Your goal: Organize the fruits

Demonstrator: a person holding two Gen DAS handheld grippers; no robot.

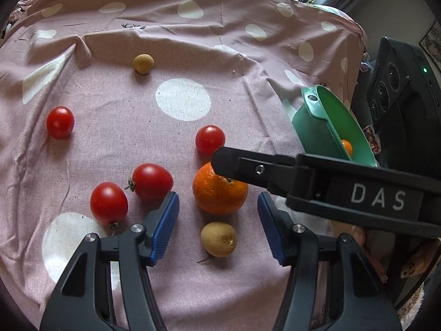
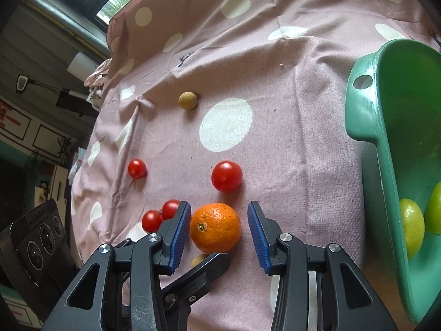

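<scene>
Right gripper (image 2: 219, 230) jaws apart, straddling dimpled orange (image 2: 215, 227) at 6 o'clock, not clamped. Left gripper (image 1: 217, 230) jaws apart, nothing held. Glossy tomato (image 2: 226, 176) at 12 of orange. Smooth green bowl (image 2: 366, 115) at 3 o'clock edge. Woven spotted cloth (image 2: 289, 110) bare between.

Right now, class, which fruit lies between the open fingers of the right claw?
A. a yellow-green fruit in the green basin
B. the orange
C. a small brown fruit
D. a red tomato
B: in the right wrist view the orange sits between the blue pads of the right claw, untouched.
</scene>
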